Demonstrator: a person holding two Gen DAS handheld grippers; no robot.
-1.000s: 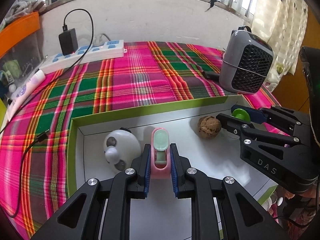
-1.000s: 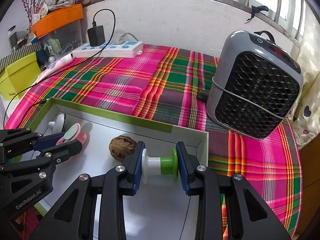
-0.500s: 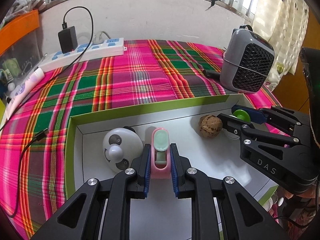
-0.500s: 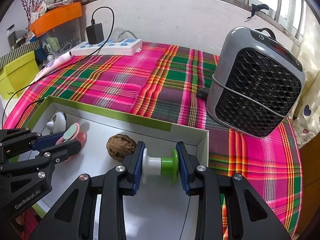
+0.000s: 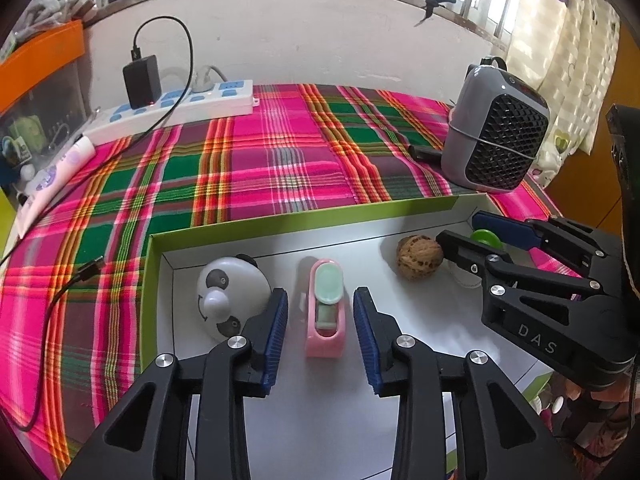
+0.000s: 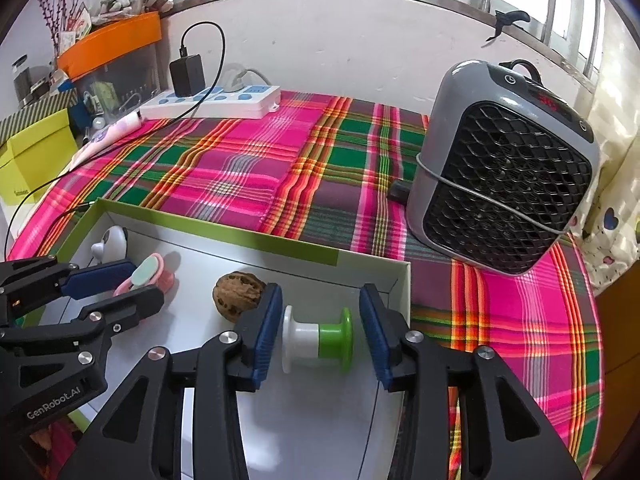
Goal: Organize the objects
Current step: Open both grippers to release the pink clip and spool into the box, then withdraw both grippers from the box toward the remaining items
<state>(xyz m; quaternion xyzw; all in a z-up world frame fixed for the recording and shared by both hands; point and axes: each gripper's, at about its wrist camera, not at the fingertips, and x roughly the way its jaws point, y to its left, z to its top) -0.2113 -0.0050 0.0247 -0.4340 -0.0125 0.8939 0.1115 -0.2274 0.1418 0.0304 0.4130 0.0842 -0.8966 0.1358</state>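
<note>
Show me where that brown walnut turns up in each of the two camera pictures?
Left wrist view: the walnut lies right of centre on the box floor, beside the right gripper.
Right wrist view: the walnut lies left of centre, just beyond that gripper's left finger.
Shared landmark: the grey heater on the plaid cloth.

Inside the shallow green-rimmed white cardboard box (image 5: 224, 236), the round white panda-faced toy (image 5: 230, 296), pink plastic tape dispenser (image 5: 326, 312), brown wrinkled walnut (image 5: 420, 262) and white-and-green plastic spool (image 6: 318, 340) crowded its far side. Bare white floor lay nearer the cameras. Beyond, plaid-covered counter (image 5: 280, 160) stood open up to the grey mesh-fronted heater (image 6: 508, 168).
</note>
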